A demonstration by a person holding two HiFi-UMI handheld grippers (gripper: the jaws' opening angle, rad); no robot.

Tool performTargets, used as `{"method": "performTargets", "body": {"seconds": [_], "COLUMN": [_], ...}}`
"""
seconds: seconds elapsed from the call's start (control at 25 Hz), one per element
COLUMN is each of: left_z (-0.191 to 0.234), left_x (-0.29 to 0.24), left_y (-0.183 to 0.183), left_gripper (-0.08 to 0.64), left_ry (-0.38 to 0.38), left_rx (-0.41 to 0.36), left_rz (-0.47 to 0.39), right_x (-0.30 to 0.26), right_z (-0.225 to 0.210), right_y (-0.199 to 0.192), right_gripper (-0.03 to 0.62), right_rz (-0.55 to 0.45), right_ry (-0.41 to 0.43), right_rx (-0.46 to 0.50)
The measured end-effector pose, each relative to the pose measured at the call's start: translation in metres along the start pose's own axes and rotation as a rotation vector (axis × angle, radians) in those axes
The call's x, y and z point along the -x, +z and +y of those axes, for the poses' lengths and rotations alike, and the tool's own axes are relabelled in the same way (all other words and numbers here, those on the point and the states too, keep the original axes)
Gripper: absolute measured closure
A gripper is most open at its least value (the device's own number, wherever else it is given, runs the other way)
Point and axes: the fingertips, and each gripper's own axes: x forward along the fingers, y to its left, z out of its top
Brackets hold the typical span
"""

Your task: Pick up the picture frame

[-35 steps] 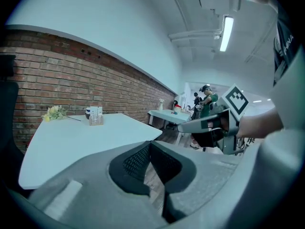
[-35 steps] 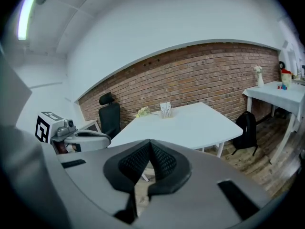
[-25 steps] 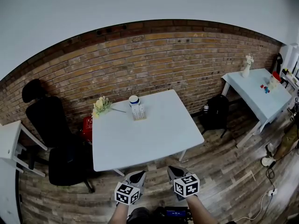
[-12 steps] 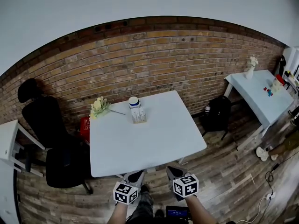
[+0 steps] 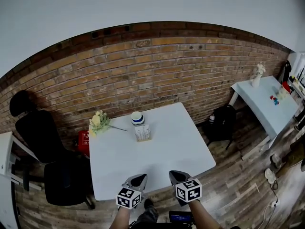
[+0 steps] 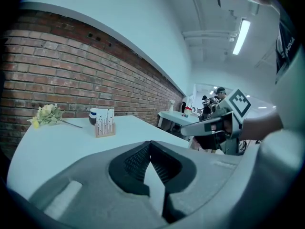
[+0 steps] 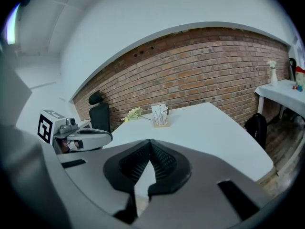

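Note:
The picture frame (image 5: 142, 132) is a small pale card with thin plant drawings on a wooden base. It stands upright near the far side of the white table (image 5: 157, 156), and shows in the left gripper view (image 6: 105, 122) and the right gripper view (image 7: 160, 115). My left gripper (image 5: 138, 179) and right gripper (image 5: 177, 176) hover side by side over the table's near edge, well short of the frame. Both are shut with nothing between their jaws, as the left gripper (image 6: 150, 143) and right gripper (image 7: 150, 152) show in their own views.
A white and blue cup (image 5: 137, 118) stands just behind the frame, with a spray of pale flowers (image 5: 97, 121) lying to its left. A black office chair (image 5: 40, 132) stands left of the table. A black backpack (image 5: 220, 120) and a second white table (image 5: 271, 104) are at the right, before a brick wall.
Both grippers have moved forward from over the floor to over the table's near edge. The table and frame now appear closer. The jaws have stayed shut.

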Motion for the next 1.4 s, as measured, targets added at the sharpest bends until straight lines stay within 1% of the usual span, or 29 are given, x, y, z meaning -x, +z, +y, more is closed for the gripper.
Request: {"method": "performTargets", "body": {"seconds": [0.28,0.48,0.64,0.92,1.08,1.2,1.4], "left_z": [0.066,0.093,0.100,0.110,0.109,0.107,0.102], "left_x": [-0.030,-0.046,-0.055,-0.067,-0.070,-0.074,-0.078], "left_y": [0.030,0.041,0.041,0.047,0.057,0.064,0.068], "left_gripper": [0.549,0.549,0.549,0.549,0.549,0.549,0.549], "left_ry": [-0.015,-0.030,-0.031,0.013,0.045,0.052,0.059], "left_rx": [0.001,-0.012,0.005,0.039,0.021,-0.002,-0.018], "left_rz": [-0.004,0.007,0.014,-0.003,-0.012,-0.014,-0.010], "right_x": [-0.062,-0.091,-0.103,-0.118,-0.120,-0.120,-0.120], "right_z": [-0.008,-0.009,-0.014,-0.024,-0.030,-0.033,-0.035], "right_y": [0.047,0.058,0.062,0.076,0.087,0.095,0.099], "right_gripper": [0.584,0.584,0.584,0.584,0.584,0.584,0.584], "right_rz": [-0.008,0.011,0.031,0.040,0.027,0.017,0.011], "right_ry": [-0.020,-0.026,-0.022,0.021,0.051,0.066,0.089], "right_rx": [-0.003,-0.006,-0.003,0.024,0.040,0.053,0.058]}}
